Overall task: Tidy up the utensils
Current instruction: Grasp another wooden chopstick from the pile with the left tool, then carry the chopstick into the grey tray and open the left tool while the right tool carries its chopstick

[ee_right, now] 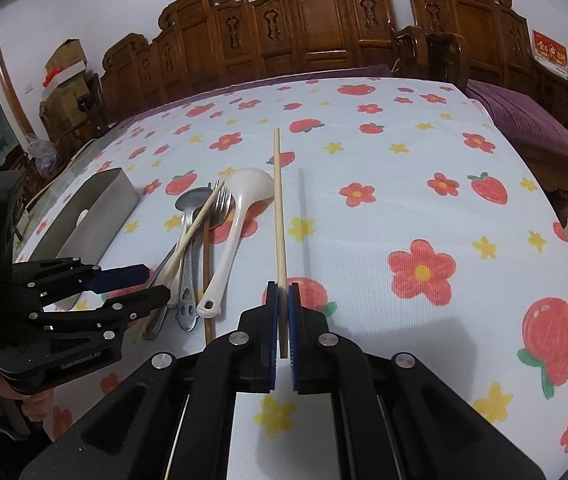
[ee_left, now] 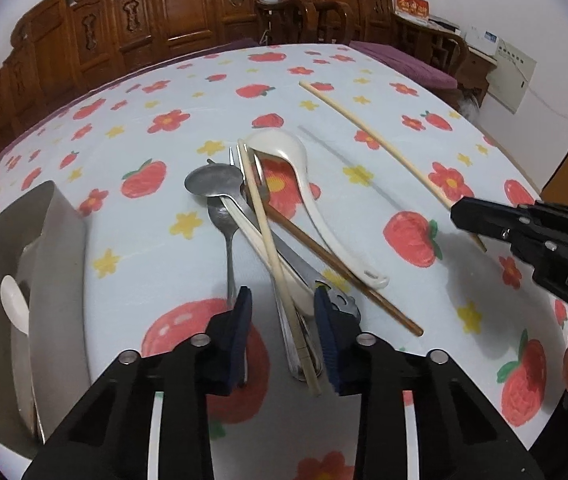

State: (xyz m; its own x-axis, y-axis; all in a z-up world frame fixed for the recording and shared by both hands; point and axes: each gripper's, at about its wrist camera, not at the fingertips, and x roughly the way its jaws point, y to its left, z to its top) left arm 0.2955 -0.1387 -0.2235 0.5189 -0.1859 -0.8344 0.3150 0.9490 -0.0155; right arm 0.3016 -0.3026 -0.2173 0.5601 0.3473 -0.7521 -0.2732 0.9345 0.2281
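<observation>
A table under a cloth printed with red flowers and strawberries (ee_right: 404, 208) stands before carved wooden chairs (ee_right: 324, 28). The right gripper (ee_right: 283, 300) is clamped on a pale chopstick (ee_right: 279, 208), held clear of the cloth. The left gripper (ee_left: 284, 312), jaws apart, straddles the handle ends in a pile of spoons, fork and chopsticks (ee_left: 260, 208); whether its pads touch them I cannot tell, and a metal tray (ee_left: 56, 240) just beside holds a white spoon (ee_left: 14, 300).

A heap of utensils (ee_left: 268, 232) lay on the tablecloth (ee_left: 156, 240), with the metal bin (ee_left: 56, 248) to its left holding a spoon (ee_left: 15, 304), and a lone chopstick (ee_left: 376, 144) to its right.
</observation>
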